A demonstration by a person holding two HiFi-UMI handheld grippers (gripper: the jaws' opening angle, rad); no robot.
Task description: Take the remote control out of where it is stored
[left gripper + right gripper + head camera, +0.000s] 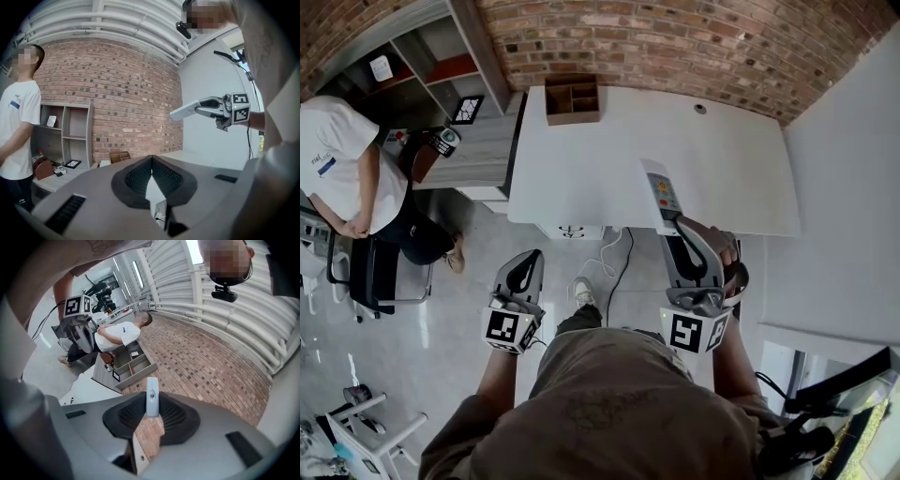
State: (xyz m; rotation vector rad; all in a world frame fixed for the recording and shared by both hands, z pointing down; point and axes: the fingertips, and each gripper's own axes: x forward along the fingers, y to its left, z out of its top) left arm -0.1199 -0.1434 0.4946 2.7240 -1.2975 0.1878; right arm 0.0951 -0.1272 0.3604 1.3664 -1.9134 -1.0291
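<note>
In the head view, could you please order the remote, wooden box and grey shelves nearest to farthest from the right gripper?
1. remote, clamped in the right gripper.
2. wooden box, table's far edge.
3. grey shelves, far left.

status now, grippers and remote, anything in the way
Left gripper shut, empty. Right gripper shut on remote control, held up by its near end by the white table. Wooden box well apart; nothing blocking.
</note>
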